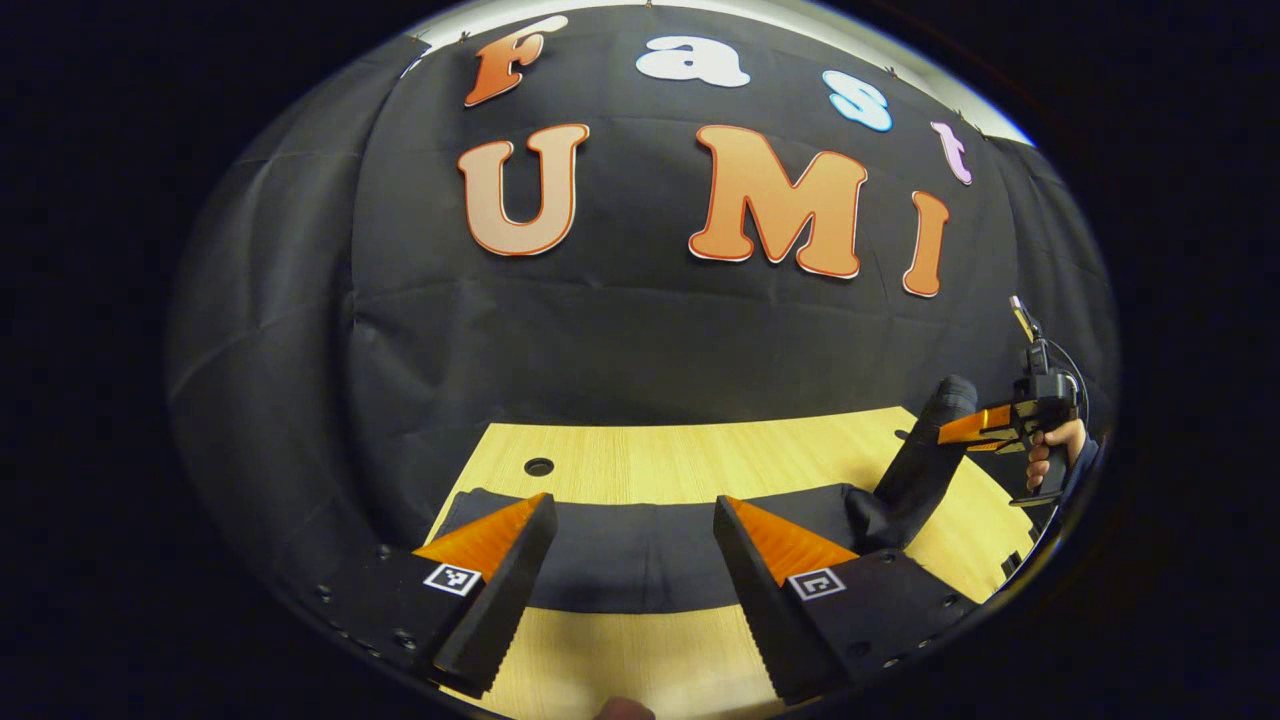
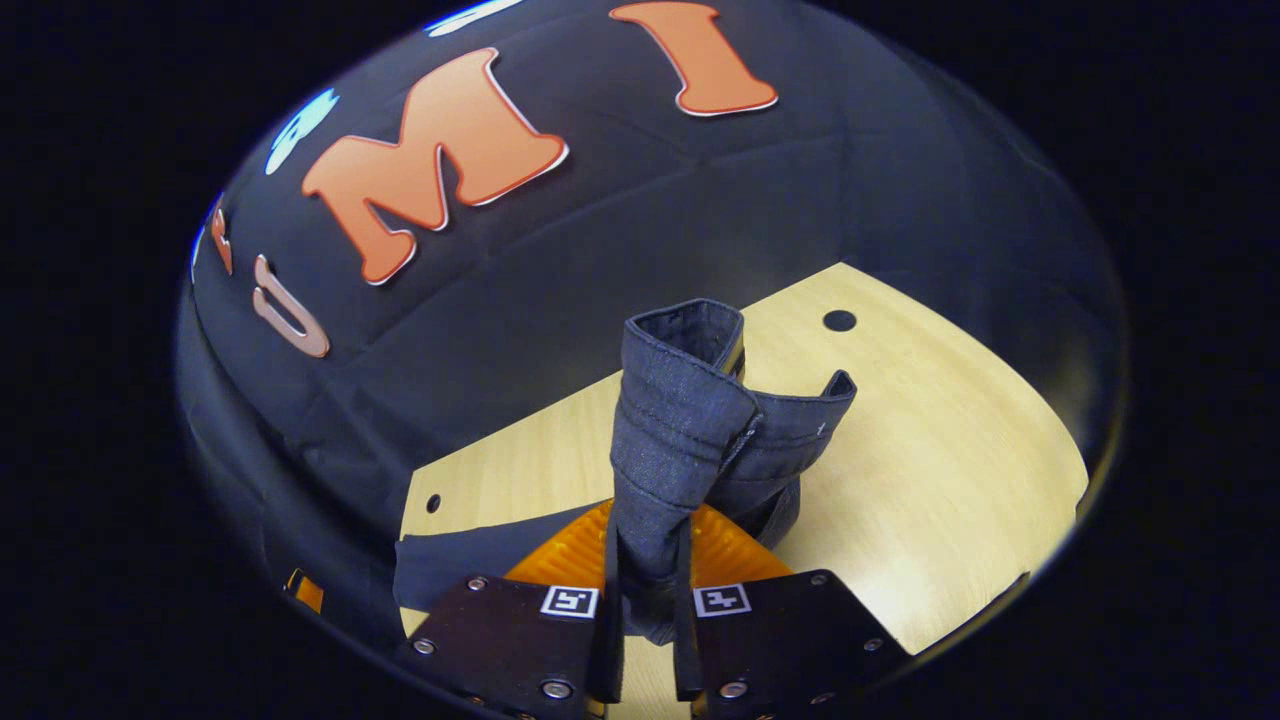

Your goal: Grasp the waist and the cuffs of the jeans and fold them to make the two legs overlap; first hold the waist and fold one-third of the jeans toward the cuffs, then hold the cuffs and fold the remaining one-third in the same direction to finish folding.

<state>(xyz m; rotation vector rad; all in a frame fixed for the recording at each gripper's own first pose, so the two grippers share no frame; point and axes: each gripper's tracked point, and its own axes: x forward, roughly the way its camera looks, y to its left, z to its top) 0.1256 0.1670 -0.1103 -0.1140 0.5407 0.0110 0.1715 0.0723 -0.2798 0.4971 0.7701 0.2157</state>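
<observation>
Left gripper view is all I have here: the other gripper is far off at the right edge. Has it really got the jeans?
Observer: Yes. In the right gripper view the right gripper is shut on a bunched end of the jeans, denim squeezed between both fingers.
Operator: Which end is it?
Observer: A hemmed opening stands upright above the fingers; I can't tell cuff from waist.
Operator: Is that end off the table?
Observer: Yes, it stands lifted above the table, and the rest trails down to it.
</observation>
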